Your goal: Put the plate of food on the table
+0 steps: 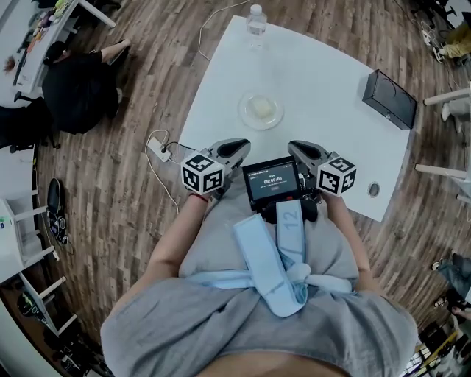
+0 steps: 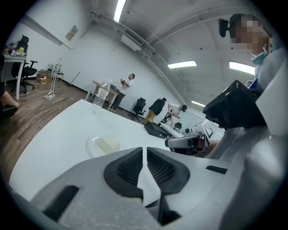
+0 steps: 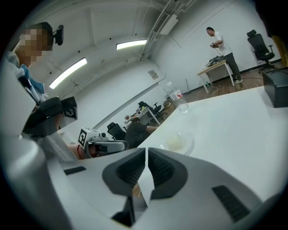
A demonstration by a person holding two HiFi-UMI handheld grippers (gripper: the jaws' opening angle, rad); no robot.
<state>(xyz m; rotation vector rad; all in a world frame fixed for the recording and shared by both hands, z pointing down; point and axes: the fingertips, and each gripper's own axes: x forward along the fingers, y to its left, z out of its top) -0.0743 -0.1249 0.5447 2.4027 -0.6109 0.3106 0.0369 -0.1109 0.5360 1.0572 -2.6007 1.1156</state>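
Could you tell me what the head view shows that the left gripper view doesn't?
Only the head view shows the power strip on the floor. Only the left gripper view shows the ceiling lights and that the left gripper has its jaws together with nothing between them. Both show the plate of food resting on the white table, with the water bottle beyond it.

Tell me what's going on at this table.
A person at the white table holds the left gripper and right gripper near their body, both shut and empty. The plate of food sits on the table ahead, touched by neither gripper, with a water bottle beyond it.
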